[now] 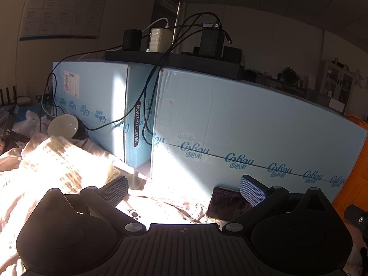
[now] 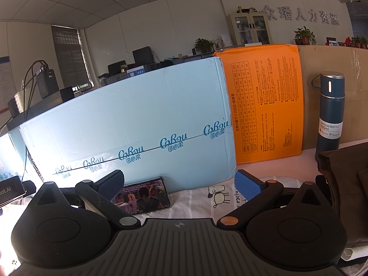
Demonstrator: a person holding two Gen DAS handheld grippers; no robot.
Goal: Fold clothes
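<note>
L tongs point(image 1: 183, 189) spread wide, nothing between the blue-padded fingers point(image 1: 116, 189); they hover just over pale pink printed cloth point(image 1: 158, 203) lying rumpled on the surface, hard sunlight washing it out. Cream knitted garment point(image 1: 62, 158) sits heaped to the L on that cloth, well apart from the tongs. Phone point(image 1: 226, 204) w/ lit screen leans vs. the base of a light blue carton point(image 1: 241, 124), just behind the R finger. A 2nd blue carton point(image 1: 92, 96) stands further L; black cables point(image 1: 147, 85) hang down btw. the two from chargers on a dark tray on top. Round white lamp-like thing point(image 1: 63, 125) by the L carton; can't tell what it is.

R tongs point(image 2: 180, 185) also wide open, holding nothing, above striped cloth w/ cartoon dog print point(image 2: 218, 194). Same phone point(image 2: 143, 195) propped vs. the blue carton point(image 2: 138, 115), near the L finger. Orange carton point(image 2: 264, 101) next to it on the R, then brown cardboard point(image 2: 331, 69). Dark blue vacuum bottle point(image 2: 330, 112) stands upright in front of the cardboard. Brown garment point(image 2: 349, 184) piled at far R, beside the R finger but not touching.
</note>
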